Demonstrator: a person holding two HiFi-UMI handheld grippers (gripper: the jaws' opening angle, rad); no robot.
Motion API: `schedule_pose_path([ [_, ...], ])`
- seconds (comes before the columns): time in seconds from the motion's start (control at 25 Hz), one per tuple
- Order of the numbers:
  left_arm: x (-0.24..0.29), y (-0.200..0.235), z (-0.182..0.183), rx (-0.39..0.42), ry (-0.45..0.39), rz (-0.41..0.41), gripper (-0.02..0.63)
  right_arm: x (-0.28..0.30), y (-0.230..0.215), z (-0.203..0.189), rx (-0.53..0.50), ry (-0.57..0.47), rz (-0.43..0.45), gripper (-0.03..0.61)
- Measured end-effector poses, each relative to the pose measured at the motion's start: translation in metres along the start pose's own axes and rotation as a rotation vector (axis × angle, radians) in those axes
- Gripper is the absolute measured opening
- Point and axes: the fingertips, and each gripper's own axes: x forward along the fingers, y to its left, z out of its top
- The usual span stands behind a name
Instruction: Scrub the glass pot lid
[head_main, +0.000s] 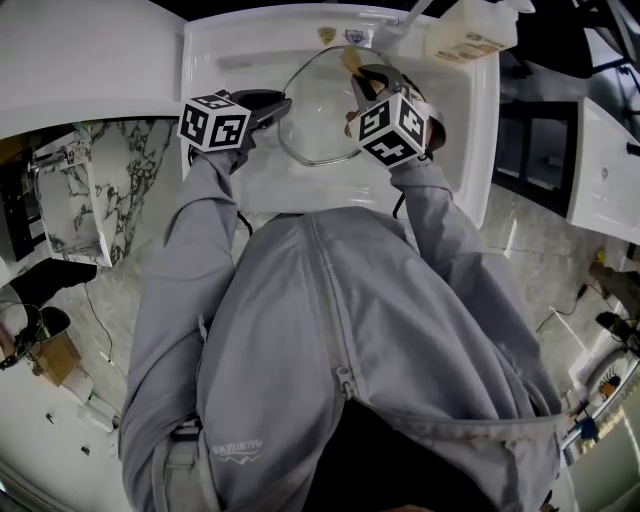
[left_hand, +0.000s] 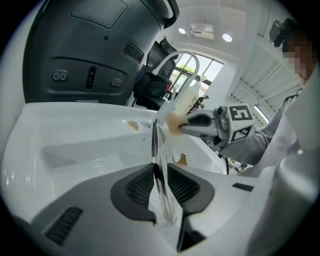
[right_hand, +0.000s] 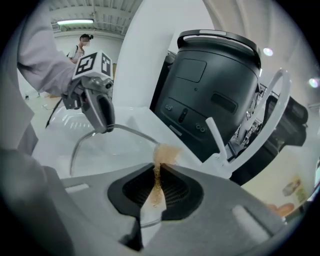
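Note:
The glass pot lid is held upright over the white sink. My left gripper is shut on the lid's left rim. In the left gripper view the lid shows edge-on, clamped between the dark pads of the left gripper. My right gripper is shut on a thin tan sponge, which meets the lid's upper right rim. In the right gripper view the sponge sticks out of the right gripper and touches the lid. The left gripper grips the lid's far side.
A white faucet arches over the back of the sink. A large black appliance stands behind the sink. A pale bottle sits at the sink's back right corner. The person's grey jacket fills the lower head view.

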Motion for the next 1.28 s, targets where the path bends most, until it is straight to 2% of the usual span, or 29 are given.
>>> schedule_pose_path([
  [0.16,0.0,0.001,0.0,-0.001,0.004,0.005,0.077,0.024,-0.024,0.005,-0.112,0.039,-0.05,0.032],
  [0.32,0.001,0.001,-0.001,-0.007,0.003,0.006,0.077,0.043,-0.011,-0.003,-0.173,0.091,-0.03,0.032],
  [0.52,0.0,0.001,0.0,-0.009,-0.003,0.012,0.077,0.047,-0.004,-0.004,-0.213,0.113,-0.048,0.032],
  [1.04,-0.003,0.001,0.0,-0.01,-0.013,0.023,0.077,0.026,0.07,-0.031,-0.258,0.167,0.062,0.032],
  [1.28,-0.002,0.002,0.001,-0.01,-0.016,0.024,0.077,0.024,0.085,-0.034,-0.305,0.174,0.093,0.032],
])
